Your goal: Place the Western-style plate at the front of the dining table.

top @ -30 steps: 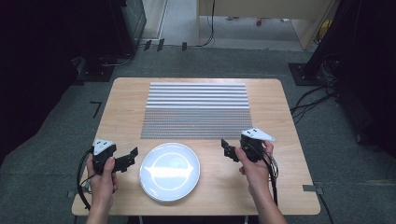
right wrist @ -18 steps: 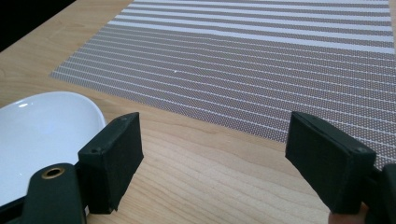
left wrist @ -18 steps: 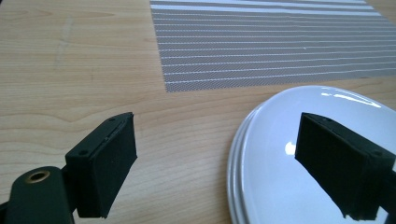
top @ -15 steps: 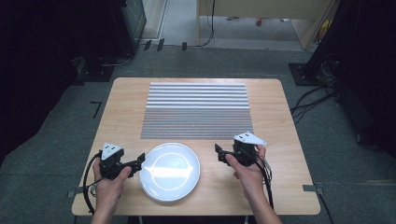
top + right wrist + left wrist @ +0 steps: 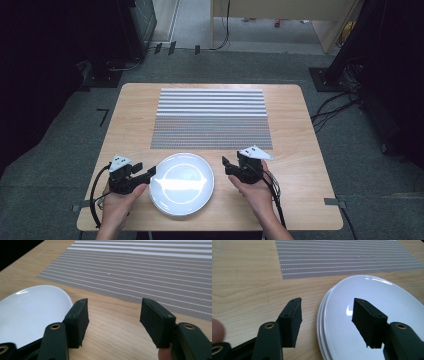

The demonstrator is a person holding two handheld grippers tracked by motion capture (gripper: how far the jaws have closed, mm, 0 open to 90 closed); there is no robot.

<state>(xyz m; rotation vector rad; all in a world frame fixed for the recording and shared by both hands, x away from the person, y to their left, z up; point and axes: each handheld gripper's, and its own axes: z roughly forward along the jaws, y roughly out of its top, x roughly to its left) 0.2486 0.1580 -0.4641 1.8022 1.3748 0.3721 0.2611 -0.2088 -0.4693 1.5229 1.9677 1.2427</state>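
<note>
Approach stage: the white plate point(image 5: 181, 183) sits at the table's point(image 5: 300, 165) six o'clock edge. The left gripper point(image 5: 148, 173), jaws just narrowing yet empty, straddles its nine o'clock rim; the right gripper point(image 5: 226, 166), likewise part-open, apparently stands just clear at three. Next: seat both on the rim.

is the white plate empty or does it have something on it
Empty: the plate shows bare glossy white, nothing on it.
</note>
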